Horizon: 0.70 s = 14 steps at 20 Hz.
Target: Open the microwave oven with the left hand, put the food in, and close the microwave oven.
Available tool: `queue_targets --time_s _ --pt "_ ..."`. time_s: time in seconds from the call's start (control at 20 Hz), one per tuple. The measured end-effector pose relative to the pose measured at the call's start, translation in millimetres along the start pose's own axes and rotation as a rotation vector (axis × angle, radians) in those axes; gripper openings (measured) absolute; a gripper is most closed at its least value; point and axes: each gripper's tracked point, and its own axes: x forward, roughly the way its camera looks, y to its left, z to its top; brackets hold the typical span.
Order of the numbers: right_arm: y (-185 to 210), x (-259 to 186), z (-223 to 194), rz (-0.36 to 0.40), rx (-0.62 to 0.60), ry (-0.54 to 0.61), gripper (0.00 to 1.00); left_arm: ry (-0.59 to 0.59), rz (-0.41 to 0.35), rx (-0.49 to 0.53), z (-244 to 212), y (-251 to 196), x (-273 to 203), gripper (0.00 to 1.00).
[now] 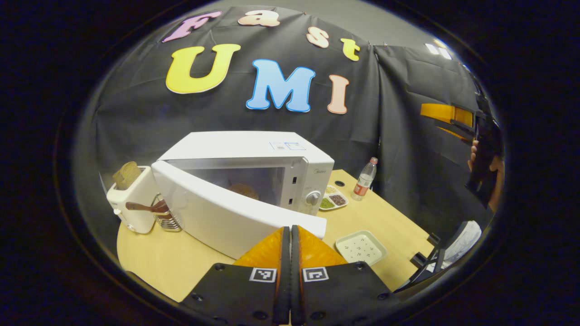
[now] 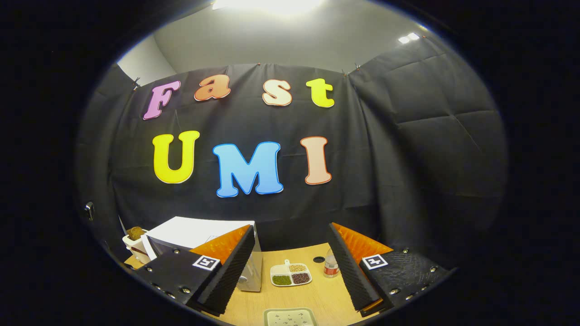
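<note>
The white microwave stands on the wooden table, its door hinged at the left and swung partly open. A round brown food item lies inside the cavity. My left gripper is shut with nothing between its fingers, its tips right at the door's outer face near the free edge. My right gripper is open and empty, held high over the table's near side. In the left gripper view it appears at the far right, right gripper, with a hand holding it. The microwave sits low left there.
A white toaster with bread and a metal holder with a brown utensil stand left of the microwave. To its right are a divided dish of grains, a bottle and a pale square tray.
</note>
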Motion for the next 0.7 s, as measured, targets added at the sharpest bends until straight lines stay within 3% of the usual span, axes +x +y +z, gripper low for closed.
queue_targets --time_s 0.35,0.7 --pt "0 3 -1 0.012 0.007 0.006 0.98 -0.022 -0.022 -0.005 16 -12 42 0.07" --pt "10 10 11 0.050 -0.024 -0.009 0.98 -0.046 0.018 -0.050 34 -3 75 0.07"
